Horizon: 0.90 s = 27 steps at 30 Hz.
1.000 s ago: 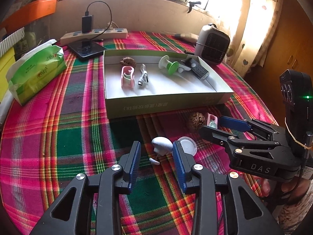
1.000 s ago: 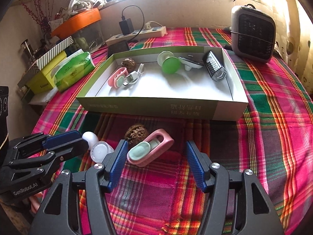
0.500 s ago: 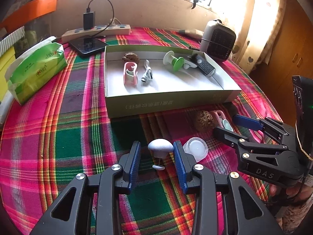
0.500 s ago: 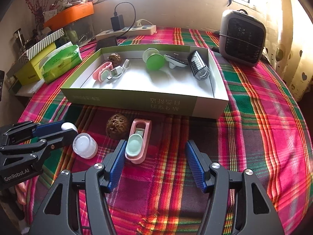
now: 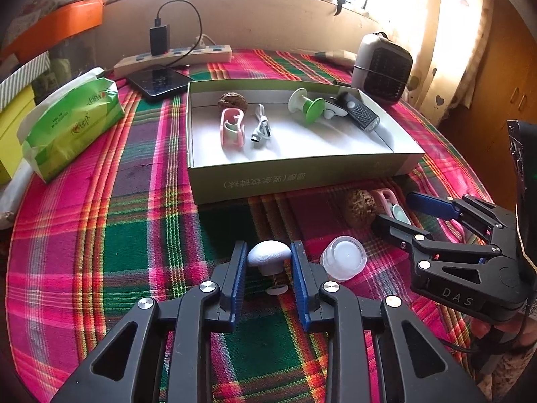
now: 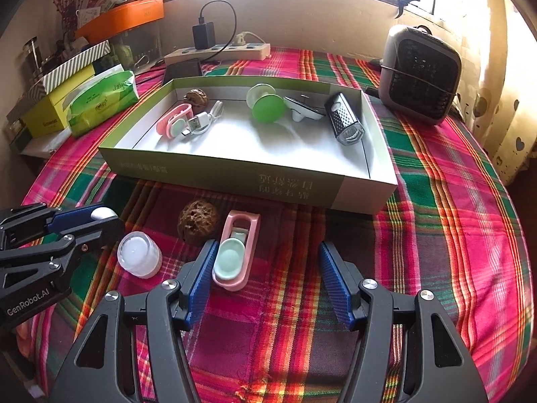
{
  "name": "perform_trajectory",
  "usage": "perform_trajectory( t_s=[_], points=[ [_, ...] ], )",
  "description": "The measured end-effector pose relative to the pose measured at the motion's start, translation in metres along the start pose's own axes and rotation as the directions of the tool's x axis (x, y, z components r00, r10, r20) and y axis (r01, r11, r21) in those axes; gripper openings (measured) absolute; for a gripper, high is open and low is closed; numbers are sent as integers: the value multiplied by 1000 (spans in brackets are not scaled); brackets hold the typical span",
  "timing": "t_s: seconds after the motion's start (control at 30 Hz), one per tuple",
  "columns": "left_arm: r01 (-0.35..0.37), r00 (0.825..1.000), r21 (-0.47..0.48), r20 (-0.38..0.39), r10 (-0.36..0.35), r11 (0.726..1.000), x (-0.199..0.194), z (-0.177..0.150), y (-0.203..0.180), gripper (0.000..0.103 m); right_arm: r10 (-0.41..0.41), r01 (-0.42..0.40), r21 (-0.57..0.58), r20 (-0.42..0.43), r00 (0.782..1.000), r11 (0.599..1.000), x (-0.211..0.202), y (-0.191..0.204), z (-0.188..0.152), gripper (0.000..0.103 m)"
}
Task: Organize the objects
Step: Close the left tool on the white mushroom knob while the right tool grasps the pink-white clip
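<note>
Left wrist view, tabletop lot: left gripper (image 5: 268, 265) had just been closing, its blue pads now pressed against both sides of the white mushroom-shaped knob (image 5: 269, 254), which stood on its stem on the plaid tablecloth (image 5: 134, 235); a small clear jar with white contents (image 5: 343, 258) lay just to the right of that gripper, apart from it; a brown walnut (image 5: 360, 207) sat beyond the jar, near the front wall of the green cardboard box (image 5: 302, 181). Right wrist view: right gripper (image 6: 263, 268) stood wide open, holding nothing; the pink clip with mint insert (image 6: 236, 252) lay on the cloth between its pads, hard against the left pad and well clear of the right one; the walnut rested just beyond the clip's left edge. Box contents: a second pink clip (image 6: 173, 124); a white cable (image 6: 201, 122); a green spool (image 6: 266, 105); a black grater (image 6: 345, 122).
</note>
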<state>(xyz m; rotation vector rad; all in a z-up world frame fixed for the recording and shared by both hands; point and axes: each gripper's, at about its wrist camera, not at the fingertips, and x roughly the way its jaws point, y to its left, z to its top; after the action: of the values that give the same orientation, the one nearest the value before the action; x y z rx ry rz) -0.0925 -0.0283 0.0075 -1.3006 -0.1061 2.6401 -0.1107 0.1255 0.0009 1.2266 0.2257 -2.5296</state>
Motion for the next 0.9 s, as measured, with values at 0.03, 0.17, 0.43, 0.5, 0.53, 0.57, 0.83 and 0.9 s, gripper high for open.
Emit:
perform_trajectory(
  t_s=[0.03,0.17,0.43,0.5,0.53,0.57,0.83,0.9],
  points=[
    [0,1000,-1,0,0,1000,0,0,0,24,2,-2,-1,2,1000,1000,0,0,0,58],
    [-4,1000,-11,1,4,1000,0,0,1,24,4,-4,1,5,1000,1000,-1,0,0,51],
    [-5,1000,-16,1,5,1000,0,-1,1,24,12,-12,7,13,1000,1000,-3,0,-1,32],
    [-5,1000,-22,1,5,1000,0,0,2,24,13,-13,10,14,1000,1000,-3,-1,-1,28],
    [-6,1000,-20,2,6,1000,0,-1,2,24,14,-14,13,14,1000,1000,-3,-2,-1,27],
    [-7,1000,-20,2,7,1000,0,-1,2,24,16,-16,15,14,1000,1000,-3,-2,-1,24],
    [-13,1000,-25,3,13,1000,-1,-1,3,24,21,-21,22,15,1000,1000,-4,-2,-1,19],
    [-15,1000,-26,3,15,1000,-2,-1,3,24,22,-23,23,16,1000,999,-4,-2,-1,19]
  ],
)
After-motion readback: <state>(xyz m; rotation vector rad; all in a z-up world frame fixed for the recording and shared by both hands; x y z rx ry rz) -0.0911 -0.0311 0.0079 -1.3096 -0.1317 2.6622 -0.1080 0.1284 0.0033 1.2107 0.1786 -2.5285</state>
